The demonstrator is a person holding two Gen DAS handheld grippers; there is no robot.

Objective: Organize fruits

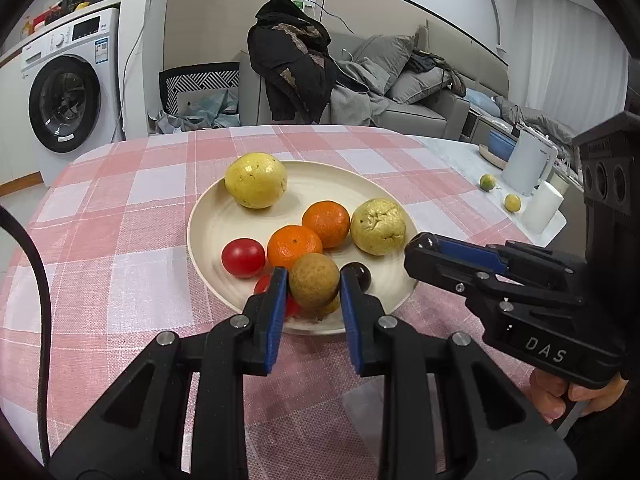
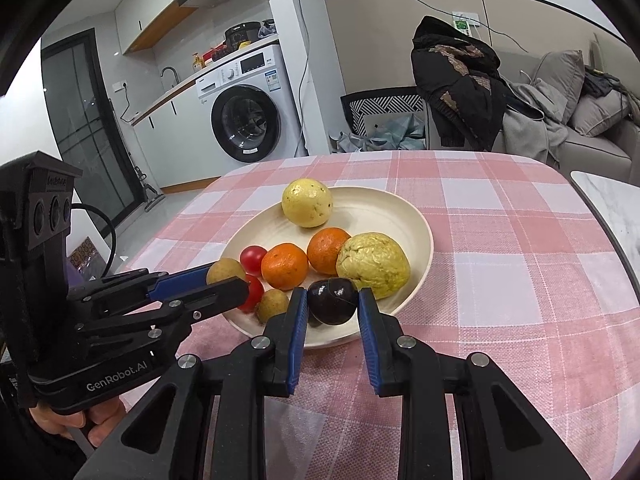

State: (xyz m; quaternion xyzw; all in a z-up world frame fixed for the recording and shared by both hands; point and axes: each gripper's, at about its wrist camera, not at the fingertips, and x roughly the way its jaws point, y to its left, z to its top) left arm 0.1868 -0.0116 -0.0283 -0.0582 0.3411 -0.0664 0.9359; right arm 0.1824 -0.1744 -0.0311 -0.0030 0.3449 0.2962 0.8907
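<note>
Grippers first: our left gripper (image 1: 314,286) has its blue pads pressed on both sides of a brown fruit (image 1: 314,280), holding it just above the near rim of the plate (image 1: 208,220). Our right gripper (image 2: 332,304) brackets a dark plum (image 2: 332,301); its left pad touches the plum, but we see a small gap at the right pad, so we cannot tell whether it grips. Just beyond the left gripper's tips sit two oranges (image 1: 294,246), with a red tomato (image 1: 243,257) to their left. Beyond the right gripper's tips lies a wrinkled guava (image 2: 373,265). Farthest off, at the plate's far rim, rests a smooth yellow guava (image 1: 256,180). Under the plate lies a pink checked cloth (image 1: 120,240).
</note>
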